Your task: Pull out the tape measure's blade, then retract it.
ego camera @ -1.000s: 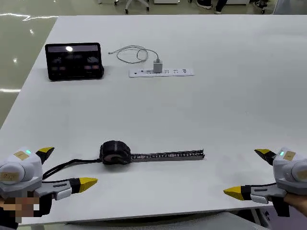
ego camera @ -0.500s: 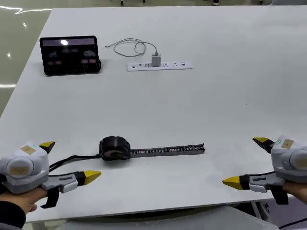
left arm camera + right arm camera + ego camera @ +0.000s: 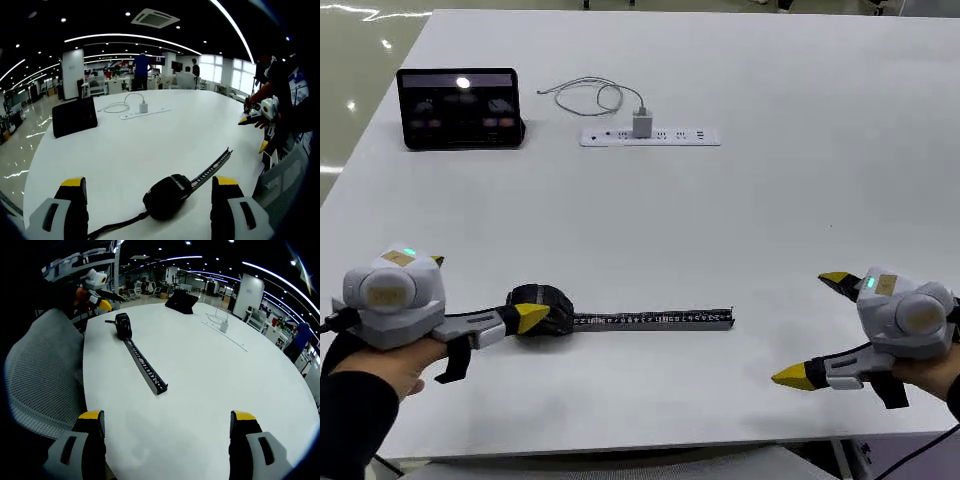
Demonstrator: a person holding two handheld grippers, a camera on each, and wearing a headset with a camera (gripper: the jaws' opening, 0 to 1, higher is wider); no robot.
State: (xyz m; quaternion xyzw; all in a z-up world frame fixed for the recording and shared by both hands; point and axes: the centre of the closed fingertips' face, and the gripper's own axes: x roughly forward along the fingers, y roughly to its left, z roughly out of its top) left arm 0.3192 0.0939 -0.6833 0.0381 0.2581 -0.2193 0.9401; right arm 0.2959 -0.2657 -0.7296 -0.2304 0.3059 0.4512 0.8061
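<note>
Black tape measure (image 3: pixel 167 196) sits between left gripper's (image 3: pixel 150 182) spread jaws.

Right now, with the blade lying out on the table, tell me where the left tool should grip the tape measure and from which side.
Grip the black case, not the blade. Come from the strap end, opposite the blade, where the open left tool sits. The case is the bulky, rounded part the jaws can straddle; the blade lies thin and flat on the table.

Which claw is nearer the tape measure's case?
The left claw, open jaws right at the case; the right claw, also open, sits apart beyond the blade's tip.
</note>
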